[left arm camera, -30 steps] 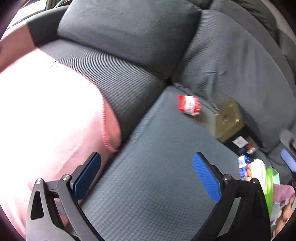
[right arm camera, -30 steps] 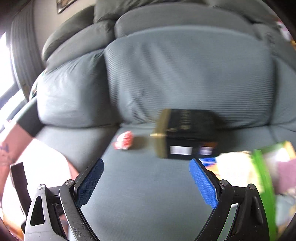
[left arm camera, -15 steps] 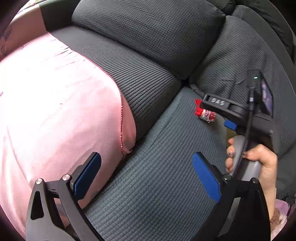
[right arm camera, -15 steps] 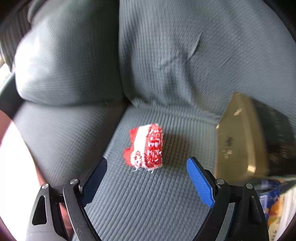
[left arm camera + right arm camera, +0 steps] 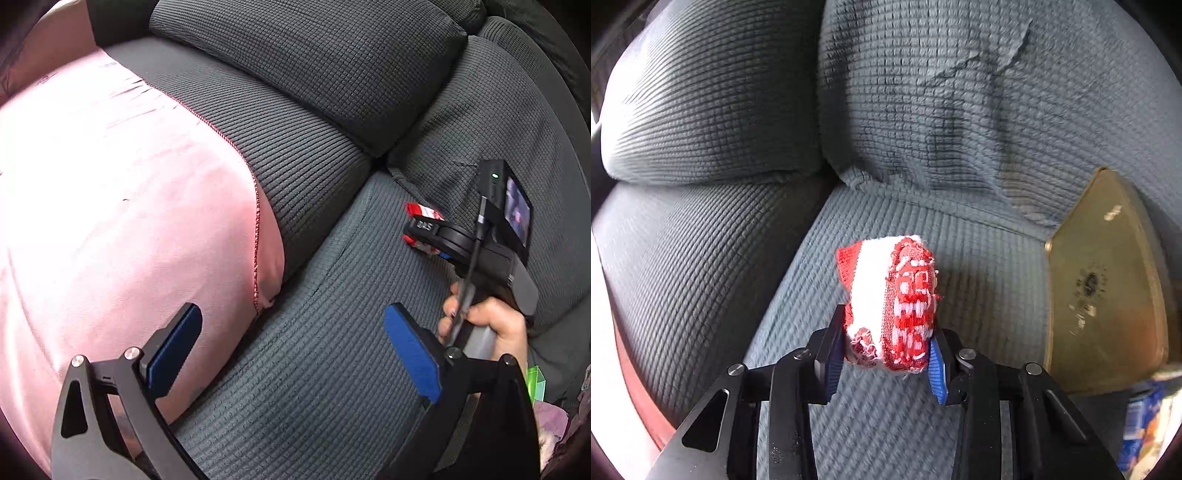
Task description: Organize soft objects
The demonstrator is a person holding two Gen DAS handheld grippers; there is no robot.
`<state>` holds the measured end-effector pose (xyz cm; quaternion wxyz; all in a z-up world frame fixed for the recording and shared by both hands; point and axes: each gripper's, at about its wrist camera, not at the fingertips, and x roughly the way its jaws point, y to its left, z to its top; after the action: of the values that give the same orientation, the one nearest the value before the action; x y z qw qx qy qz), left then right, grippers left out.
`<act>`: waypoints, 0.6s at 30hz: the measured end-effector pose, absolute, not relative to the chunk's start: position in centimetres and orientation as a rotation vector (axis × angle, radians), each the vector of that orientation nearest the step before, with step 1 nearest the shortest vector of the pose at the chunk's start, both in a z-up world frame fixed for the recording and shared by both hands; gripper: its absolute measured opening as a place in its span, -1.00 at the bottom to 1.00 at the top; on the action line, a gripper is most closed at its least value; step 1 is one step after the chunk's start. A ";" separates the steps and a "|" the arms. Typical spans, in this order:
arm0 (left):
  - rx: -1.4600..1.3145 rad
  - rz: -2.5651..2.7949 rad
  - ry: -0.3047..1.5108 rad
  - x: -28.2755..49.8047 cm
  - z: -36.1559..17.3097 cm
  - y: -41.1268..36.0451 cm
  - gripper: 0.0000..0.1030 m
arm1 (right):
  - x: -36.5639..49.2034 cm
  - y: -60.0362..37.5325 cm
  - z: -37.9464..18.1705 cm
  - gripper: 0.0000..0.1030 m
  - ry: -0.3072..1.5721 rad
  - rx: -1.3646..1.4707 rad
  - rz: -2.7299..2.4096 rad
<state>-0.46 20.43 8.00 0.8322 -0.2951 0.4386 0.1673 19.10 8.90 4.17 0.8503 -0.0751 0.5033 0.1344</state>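
A small red and white knitted roll (image 5: 890,306) lies on the grey sofa seat (image 5: 886,424). My right gripper (image 5: 884,360) is shut on its near end, blue pads (image 5: 936,369) pressed against both sides. In the left wrist view the roll (image 5: 421,214) shows partly behind the right gripper (image 5: 424,236), held by a hand. My left gripper (image 5: 291,354) is open and empty above the seat, its left finger over a large pink cushion (image 5: 110,221).
A gold-faced dark box (image 5: 1108,295) stands on the seat to the right of the roll. Grey back cushions (image 5: 314,62) rise behind. Colourful packages (image 5: 1145,424) and green and purple items (image 5: 539,398) lie at the far right.
My right gripper has moved forward to the knitted roll and shut on it. My left gripper has drifted a little closer to the seat and stays open.
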 end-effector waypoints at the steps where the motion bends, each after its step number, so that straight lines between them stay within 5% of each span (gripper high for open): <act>1: -0.621 0.356 0.927 -0.5 8.1 20.4 0.90 | 18.3 8.4 4.7 -0.25 1.062 -0.141 0.288; 10: -0.565 0.331 0.917 -0.1 8.6 18.7 0.91 | 9.5 -0.3 11.1 -0.24 1.064 0.052 0.357; 18: -0.500 0.269 0.917 0.1 9.4 15.2 0.90 | 3.4 -5.9 9.3 -0.24 1.189 0.078 0.375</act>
<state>0.13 15.25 9.37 0.8582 -0.2382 0.4364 0.1280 3.38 -5.93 9.29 0.8112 0.0364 0.5566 0.1756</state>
